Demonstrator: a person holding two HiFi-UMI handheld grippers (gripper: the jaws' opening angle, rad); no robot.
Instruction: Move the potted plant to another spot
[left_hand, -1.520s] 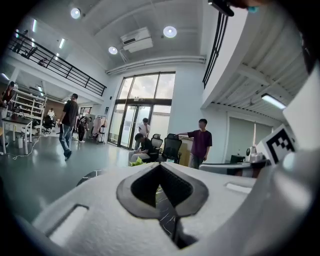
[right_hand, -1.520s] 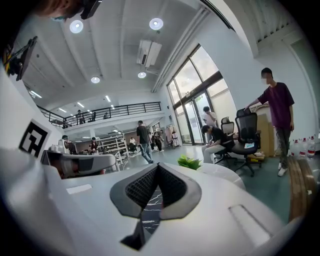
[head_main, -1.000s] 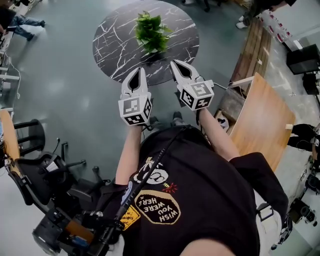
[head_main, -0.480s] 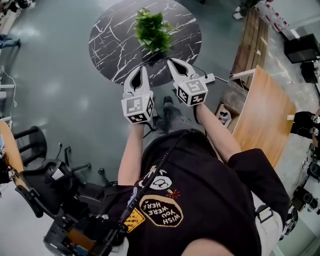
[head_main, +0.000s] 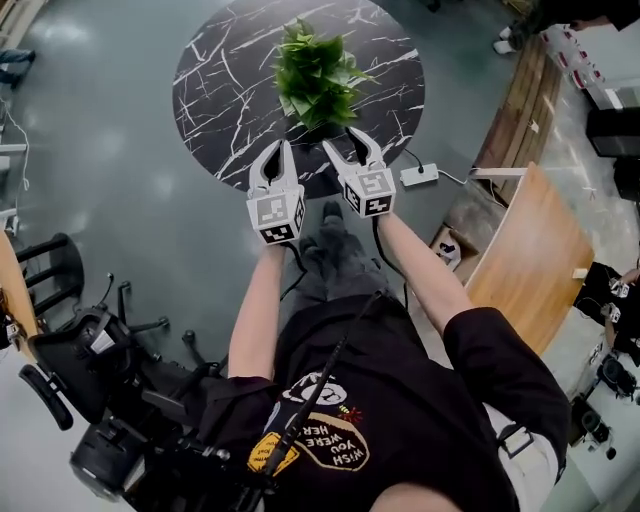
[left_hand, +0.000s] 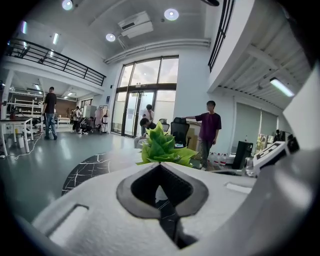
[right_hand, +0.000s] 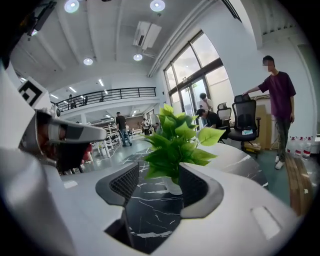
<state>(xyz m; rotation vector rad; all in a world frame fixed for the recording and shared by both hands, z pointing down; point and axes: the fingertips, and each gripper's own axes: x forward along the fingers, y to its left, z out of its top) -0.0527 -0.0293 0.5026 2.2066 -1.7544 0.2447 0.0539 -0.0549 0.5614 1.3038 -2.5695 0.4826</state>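
Black, white-veined marble tabletop (head_main: 215, 95) carries the potted plant (head_main: 318, 78), right of centre; left claw (head_main: 277, 152) is closed and empty, near the table edge; right claw (head_main: 348, 145) is opening, the potted plant just ahead of its jaws, untouched.

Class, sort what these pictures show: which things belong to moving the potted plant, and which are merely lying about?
Job in hand: potted plant; marble table it stands on; left gripper, shut; right gripper, jaws opening, nothing between them.
Lying about: power strip on the floor; black office chair; wooden desk.
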